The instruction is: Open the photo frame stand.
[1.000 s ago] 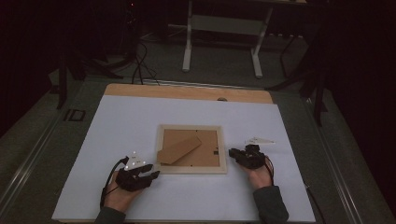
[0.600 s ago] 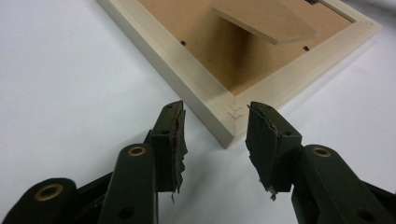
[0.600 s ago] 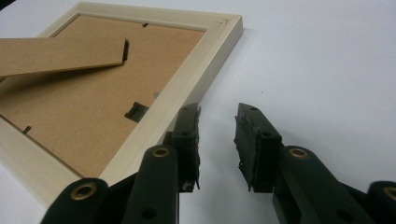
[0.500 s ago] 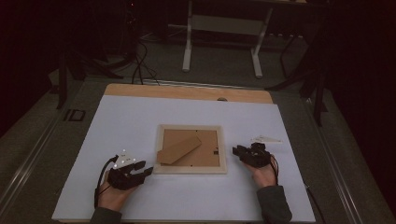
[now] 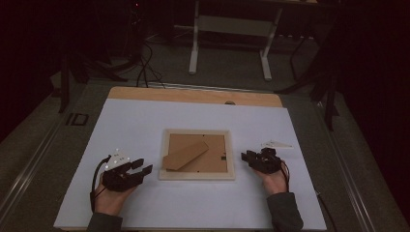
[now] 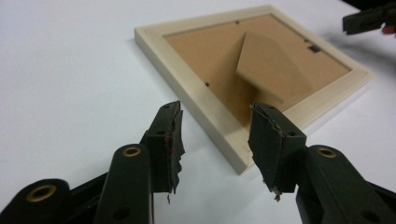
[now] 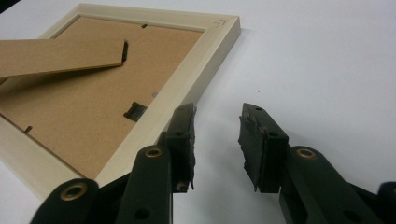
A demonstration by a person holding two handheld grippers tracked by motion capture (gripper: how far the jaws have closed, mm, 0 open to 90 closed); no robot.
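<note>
Lying face down in the middle of the table (image 5: 145, 121), the picture frame (image 5: 197, 175) is showing its stand (image 5: 184, 154), while the left gripper (image 5: 140, 170) and right gripper (image 5: 247, 157), jaws just opening and empty, are flanking it for reaching the back.

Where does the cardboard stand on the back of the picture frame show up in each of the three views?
High view: the cardboard stand lies slantwise on the frame's backing, left of centre, mid-table.
Left gripper view: the stand sits upper right of centre, its free end lifted off the backing, beyond the open tongs.
Right gripper view: the stand runs in from the left edge, upper left.
Shared landmark: the pale wooden frame around it.
</note>
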